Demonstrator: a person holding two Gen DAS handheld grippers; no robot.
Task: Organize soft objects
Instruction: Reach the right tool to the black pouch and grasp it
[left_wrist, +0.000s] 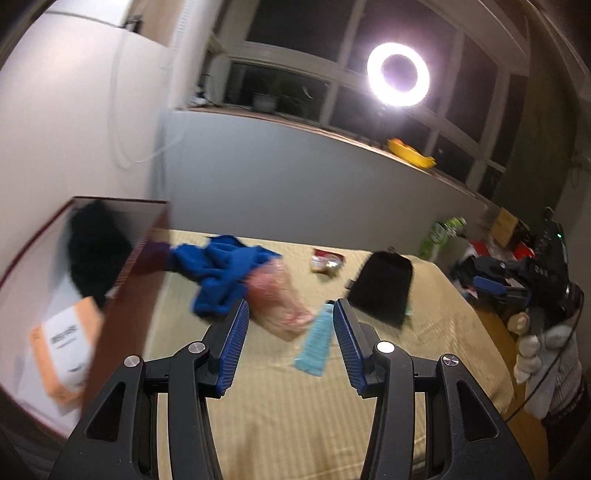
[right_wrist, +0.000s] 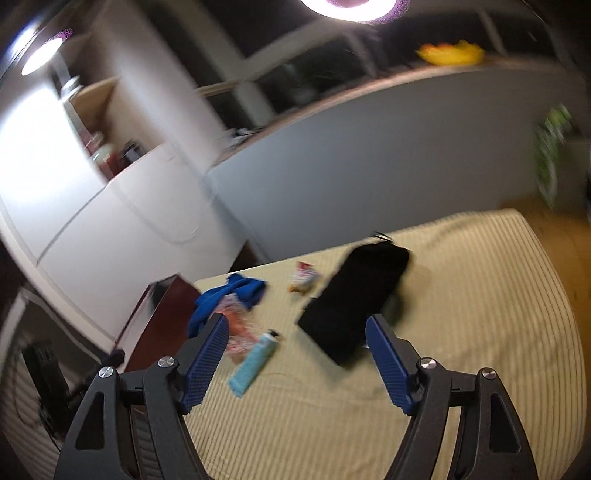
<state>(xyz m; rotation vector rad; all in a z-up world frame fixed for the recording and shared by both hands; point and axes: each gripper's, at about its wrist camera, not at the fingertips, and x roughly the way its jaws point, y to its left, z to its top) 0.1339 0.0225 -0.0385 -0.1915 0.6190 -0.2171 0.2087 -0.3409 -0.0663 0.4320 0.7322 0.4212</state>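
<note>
On the yellow striped cloth (left_wrist: 280, 413) lie a crumpled blue cloth (left_wrist: 218, 273), a pink transparent packet (left_wrist: 277, 299), a light blue tube (left_wrist: 316, 343), a black pouch (left_wrist: 384, 288) and a small red snack packet (left_wrist: 327, 260). My left gripper (left_wrist: 290, 317) is open and empty, held above the tube and pink packet. My right gripper (right_wrist: 295, 328) is open and empty above the same table, with the black pouch (right_wrist: 354, 299), tube (right_wrist: 253, 363) and blue cloth (right_wrist: 225, 295) ahead. In the left wrist view the right gripper (left_wrist: 517, 284) shows at the far right in a gloved hand.
A dark red box (left_wrist: 122, 295) stands at the table's left edge, holding a black soft item (left_wrist: 96, 254) and an orange pack (left_wrist: 66, 347). A grey wall with a sill and yellow bowl (left_wrist: 410, 151) runs behind. A bright ring light (left_wrist: 399, 74) shines above.
</note>
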